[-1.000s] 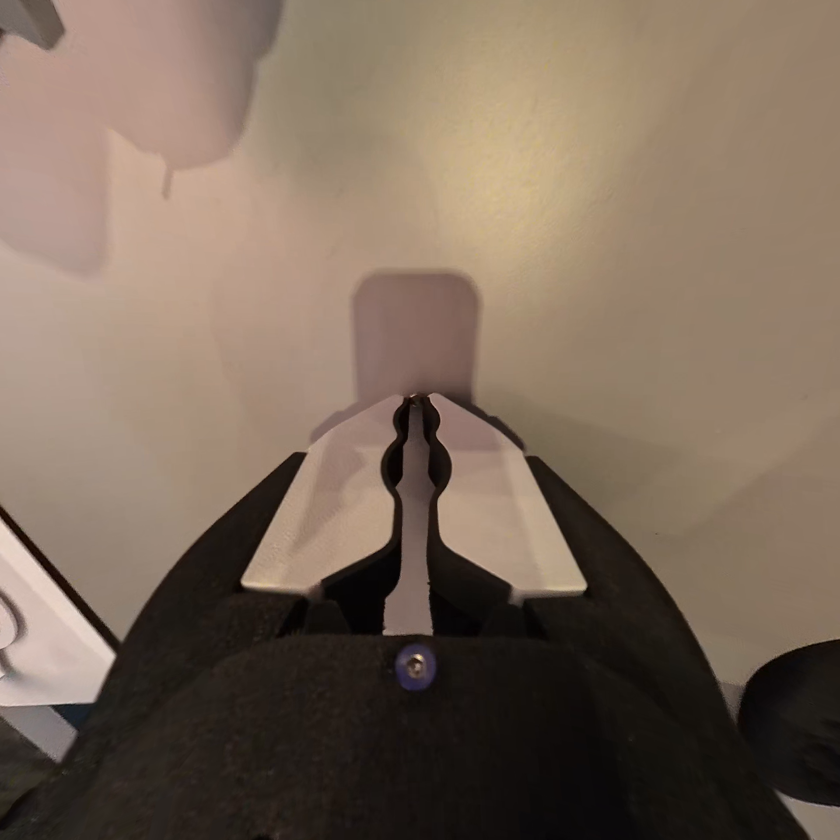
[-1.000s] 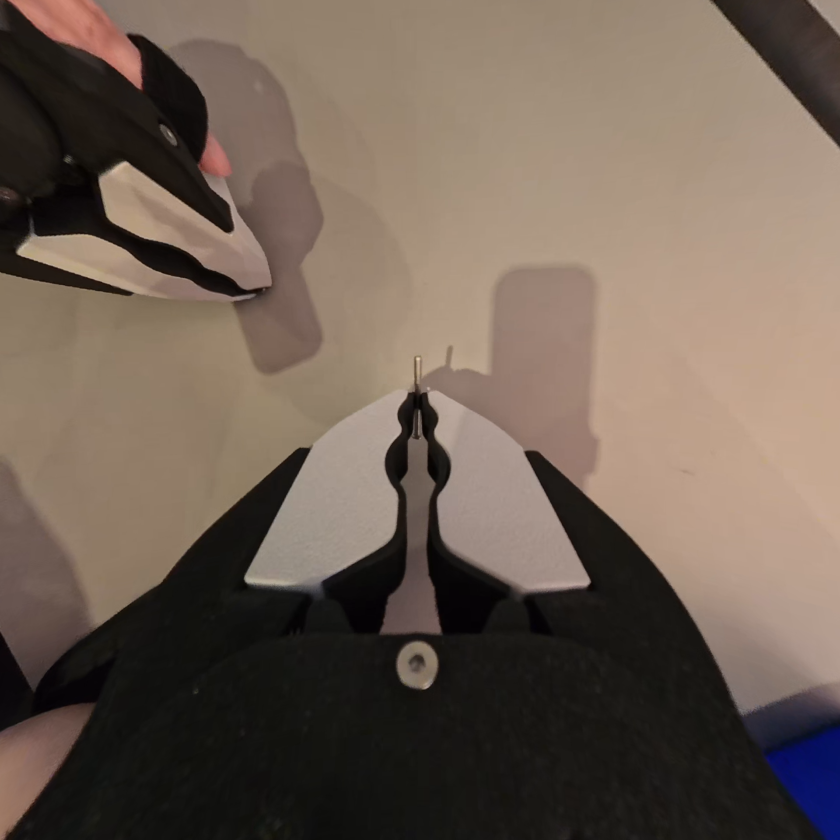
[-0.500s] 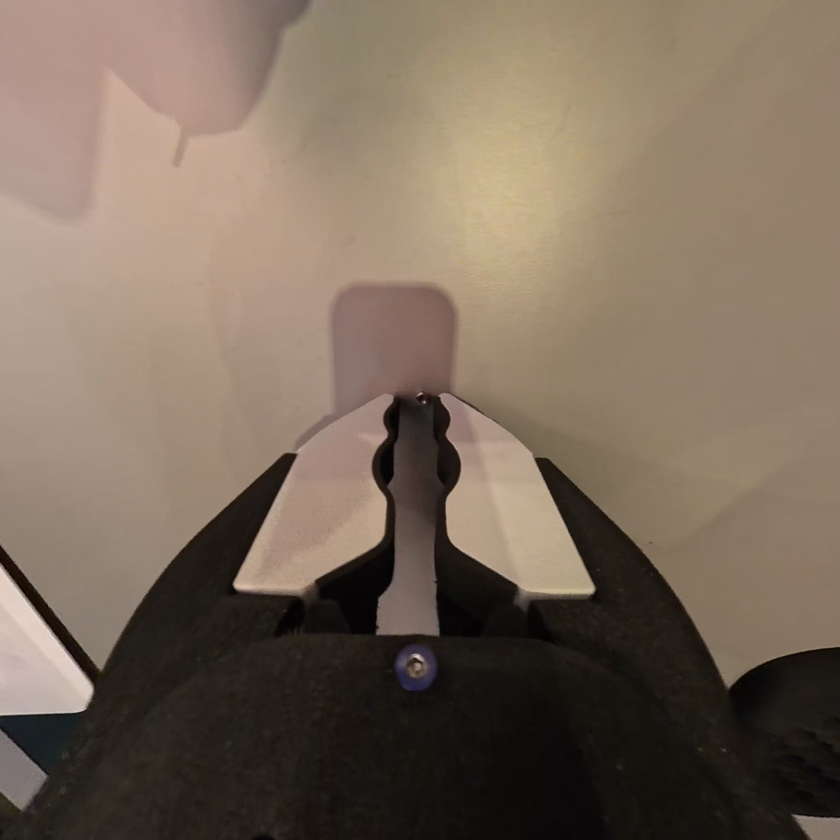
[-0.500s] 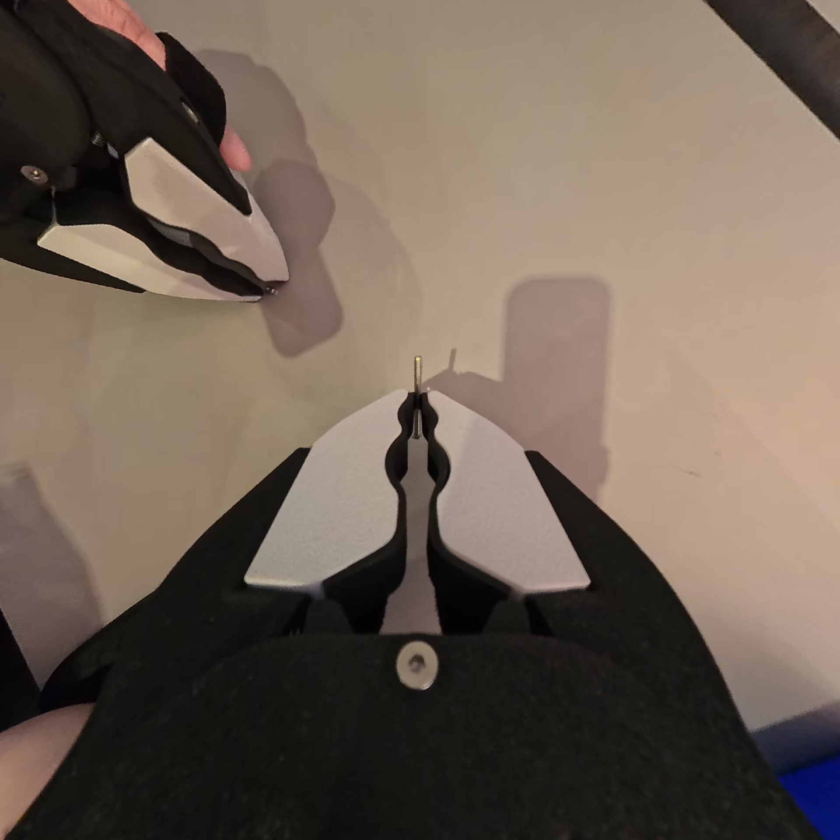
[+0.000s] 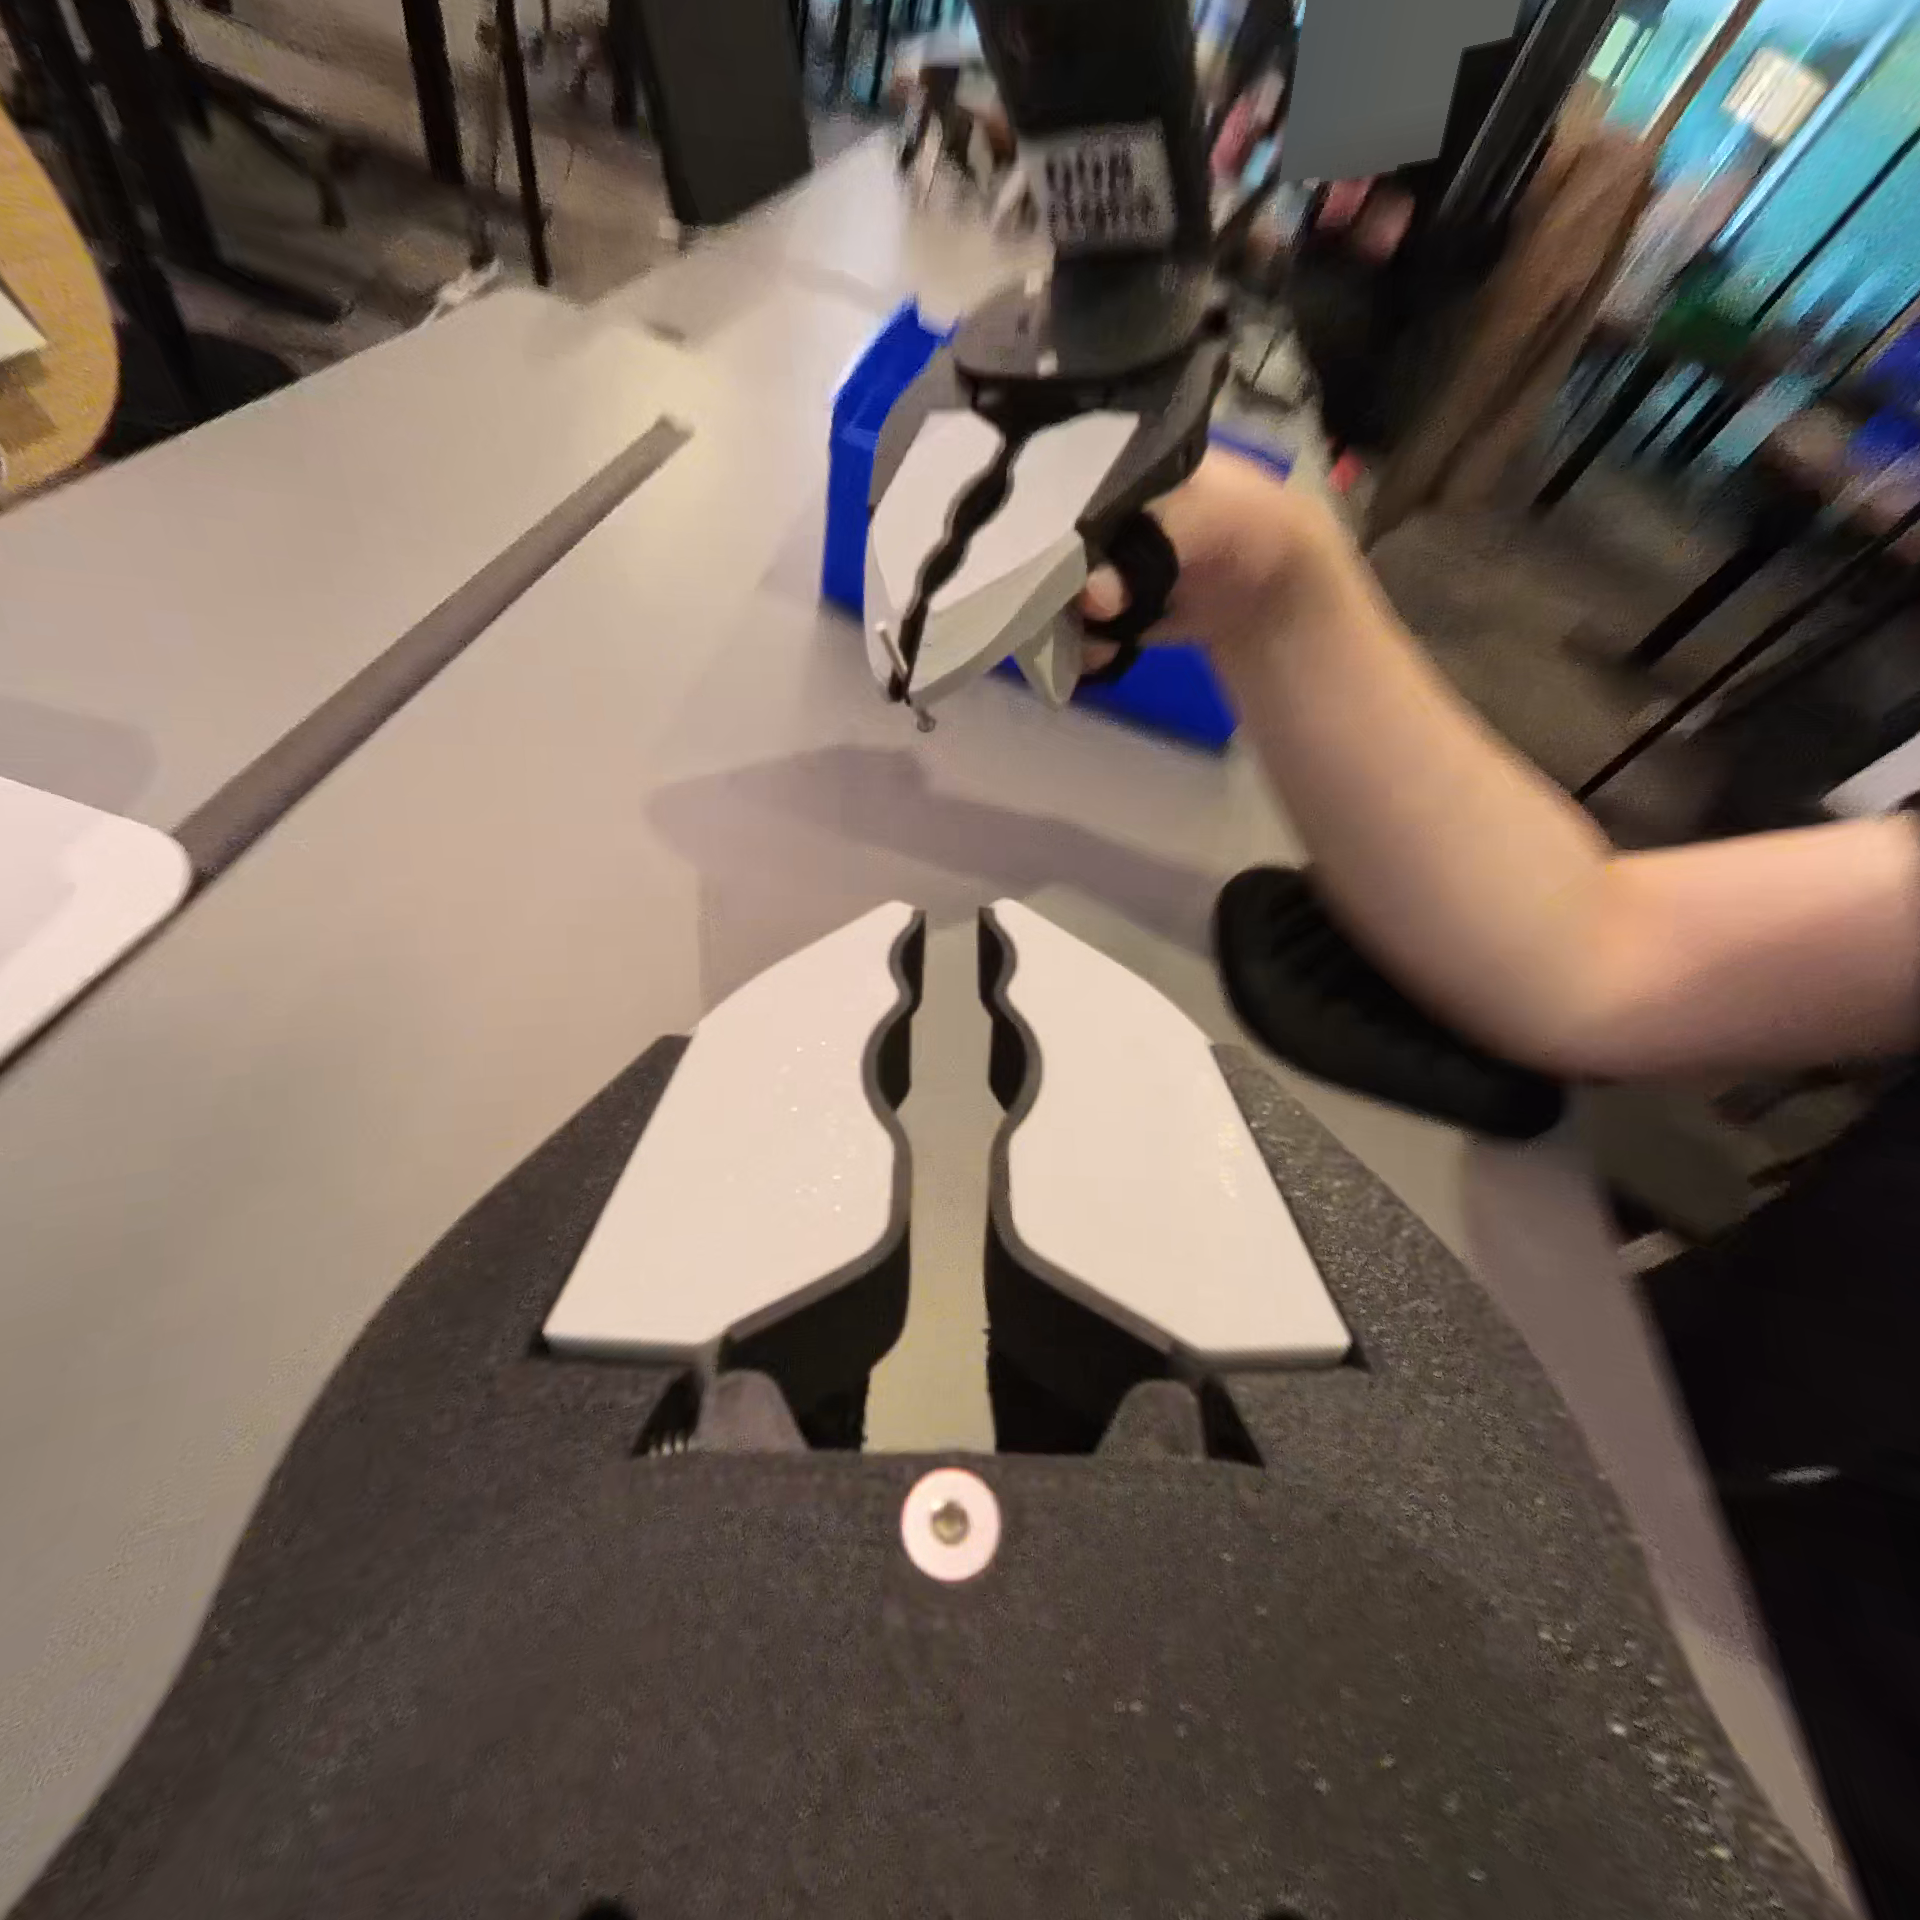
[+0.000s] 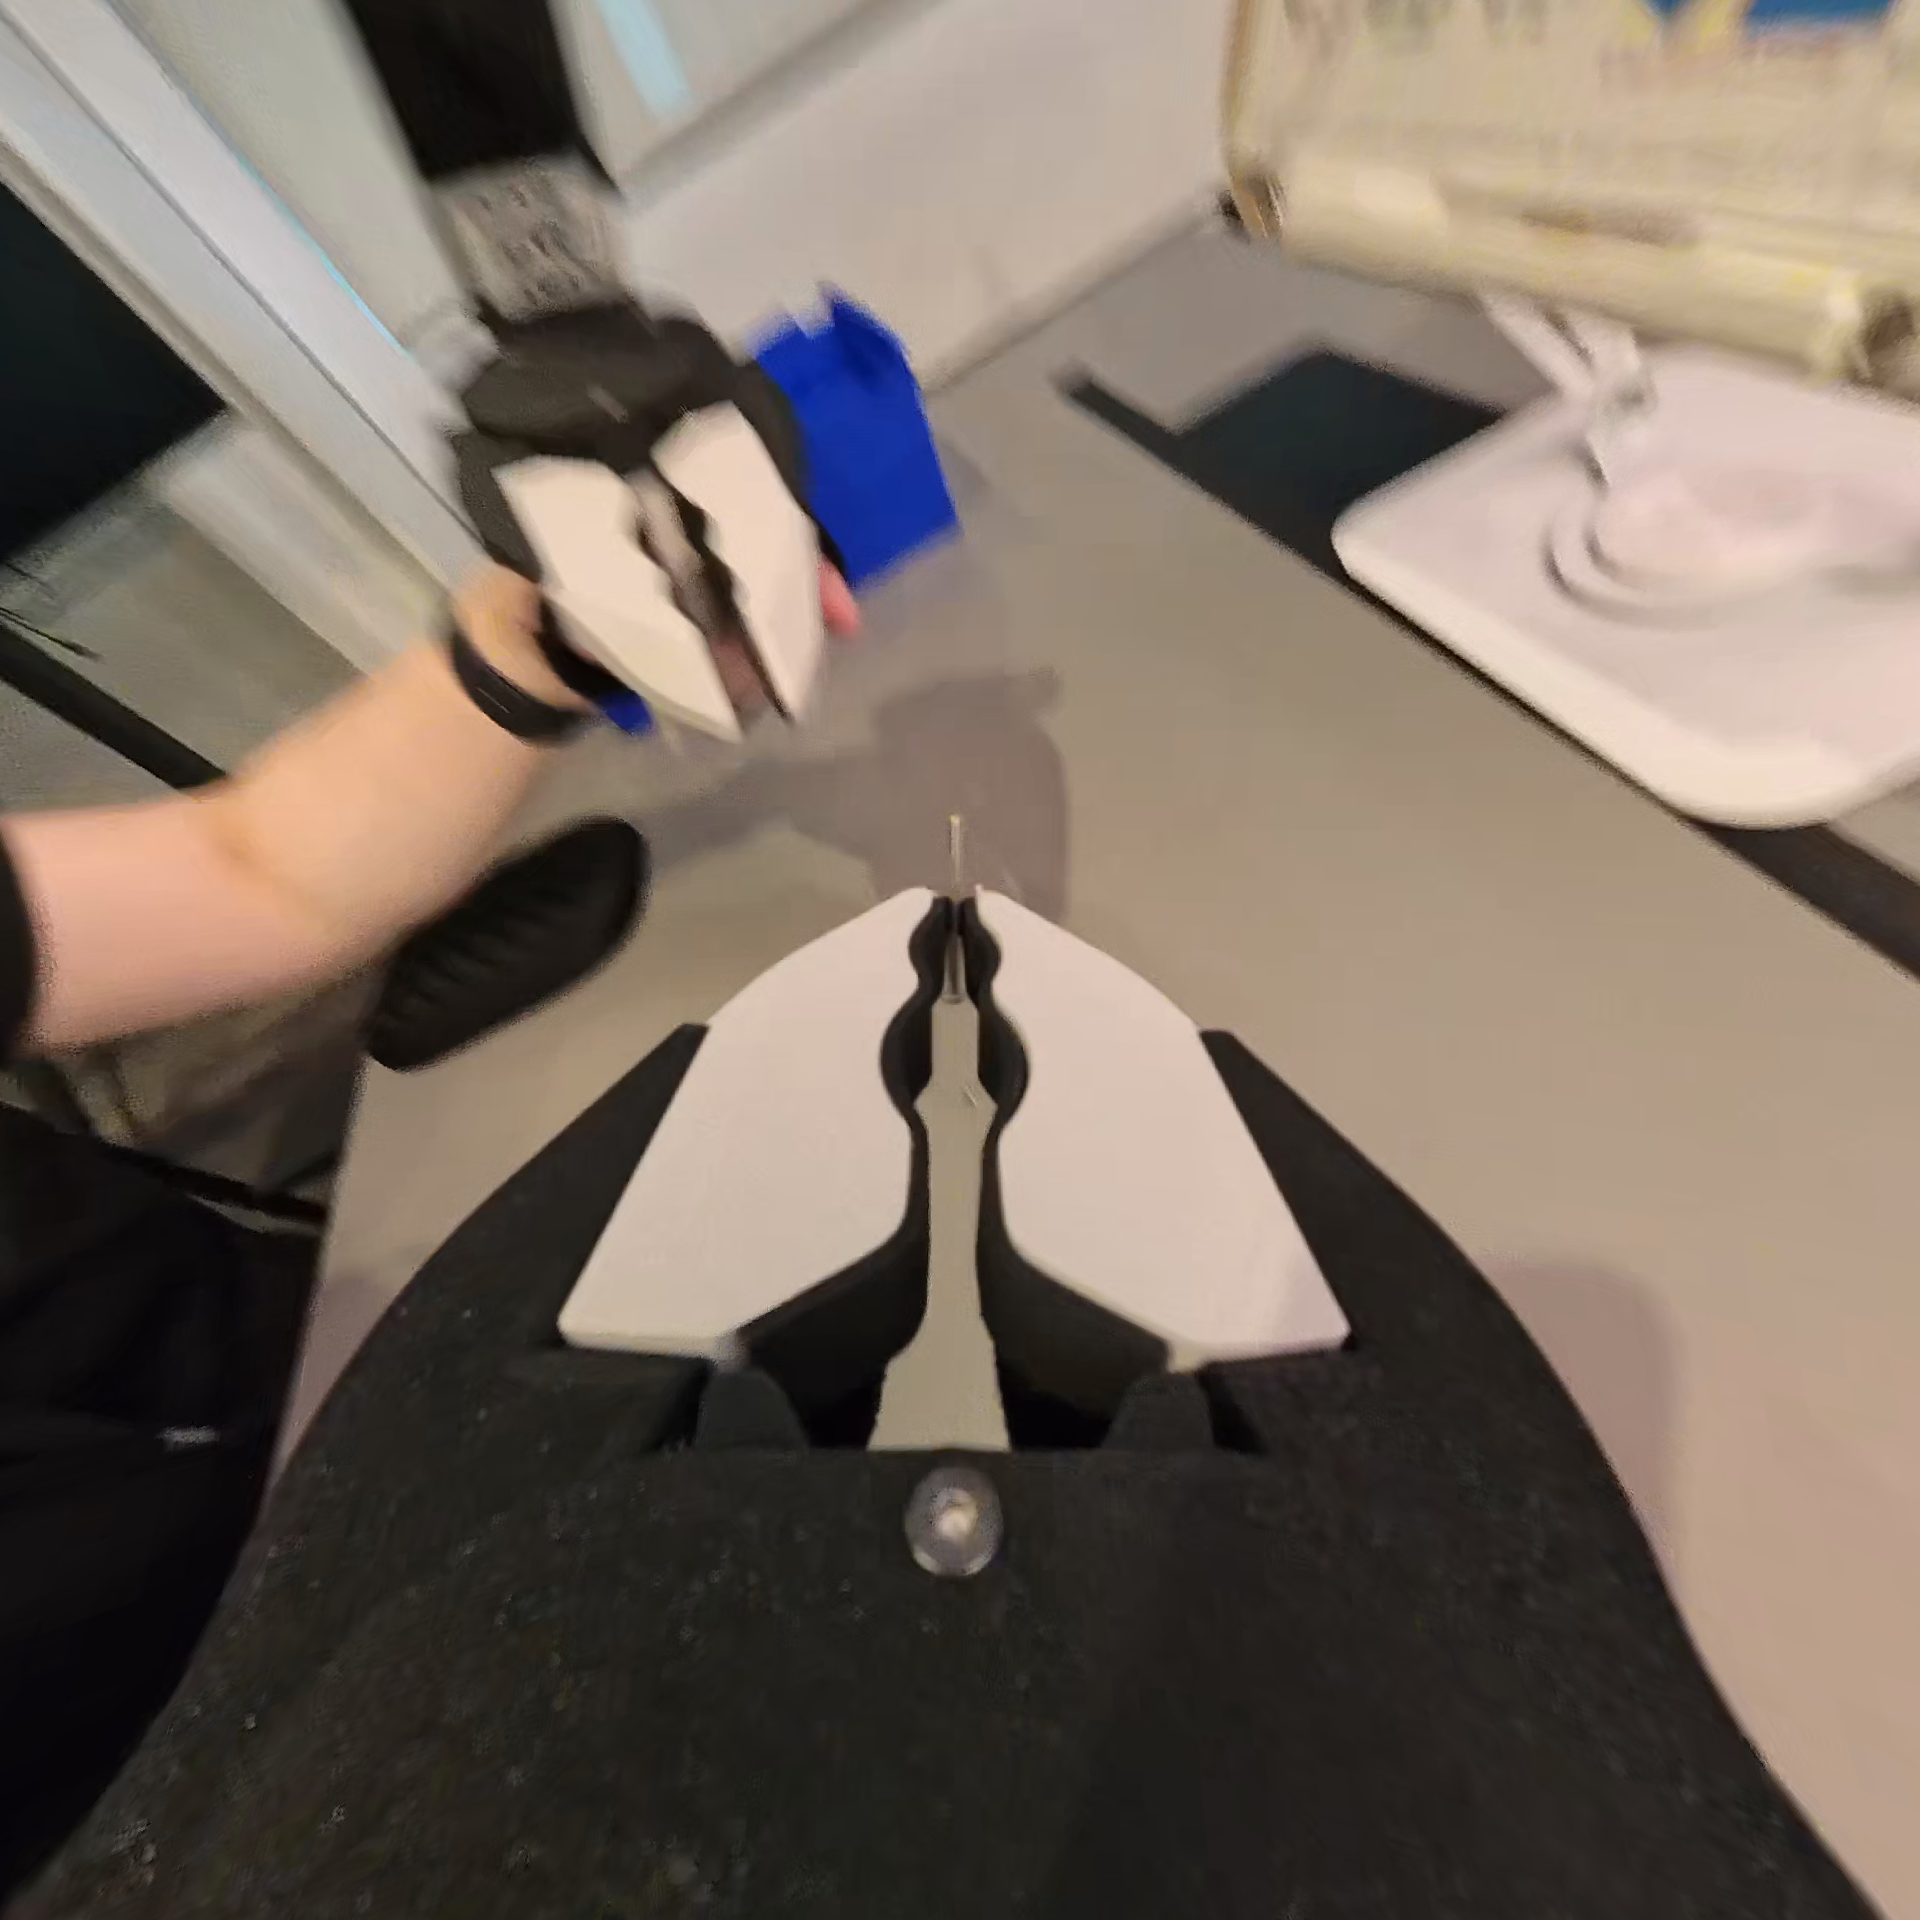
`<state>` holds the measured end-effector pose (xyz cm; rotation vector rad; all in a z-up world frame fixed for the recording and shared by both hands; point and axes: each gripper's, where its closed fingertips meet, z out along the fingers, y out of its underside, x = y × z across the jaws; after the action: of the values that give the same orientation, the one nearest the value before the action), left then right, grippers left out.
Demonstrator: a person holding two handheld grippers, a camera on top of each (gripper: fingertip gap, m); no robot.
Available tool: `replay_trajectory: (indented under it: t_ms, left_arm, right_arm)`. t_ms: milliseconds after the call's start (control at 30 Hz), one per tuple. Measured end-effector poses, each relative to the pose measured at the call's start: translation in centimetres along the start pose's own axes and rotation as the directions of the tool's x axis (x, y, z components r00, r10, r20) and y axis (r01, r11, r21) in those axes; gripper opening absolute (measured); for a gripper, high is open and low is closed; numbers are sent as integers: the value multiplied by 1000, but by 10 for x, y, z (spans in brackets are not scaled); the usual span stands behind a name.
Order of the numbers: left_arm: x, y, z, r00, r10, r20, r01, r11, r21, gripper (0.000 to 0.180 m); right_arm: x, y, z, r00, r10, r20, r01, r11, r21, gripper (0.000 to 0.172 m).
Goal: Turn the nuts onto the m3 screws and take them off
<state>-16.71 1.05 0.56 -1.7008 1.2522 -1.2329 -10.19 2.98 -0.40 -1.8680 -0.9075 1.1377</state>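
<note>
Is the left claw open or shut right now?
Open. The left claw shows bare grey table between its parted fingertips, nothing in it.

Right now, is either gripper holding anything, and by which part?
The right gripper pinches a thin metal pin by its middle, both ends sticking out past the fingertips. The left gripper is open, holding nothing.

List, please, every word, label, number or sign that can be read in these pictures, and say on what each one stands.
None can be read, so no line is quoted.
The panel with dark marks above the right tool, in the left wrist view: too blurred.
The patterned panel behind the left tool, in the right wrist view: too blurred.
The blue bin, the white tray and the grey table: no writing shows.
</note>
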Motion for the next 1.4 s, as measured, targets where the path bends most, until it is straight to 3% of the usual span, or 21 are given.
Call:
replay_trajectory:
  t_ms: [100,300,467,1400]
  left_arm:
    - [6,-2,-10,996,-75,-57,80,993,88,14]
    - [29,-31,-11,990,-93,-102,120,949,292,21]
    - [35,-33,-6,997,-50,-65,65,962,264,21]
    - [29,-31,-1,966,-204,-157,236,945,227,4]
  right_arm:
    - [-28,-31,7,989,1,148,-24,988,155,2]
    - [-58,-42,32,959,-25,281,-29,982,188,2]
    - [-71,-50,39,943,-21,331,-55,975,216,2]
    - [-73,-48,42,914,44,404,-135,971,199,2]
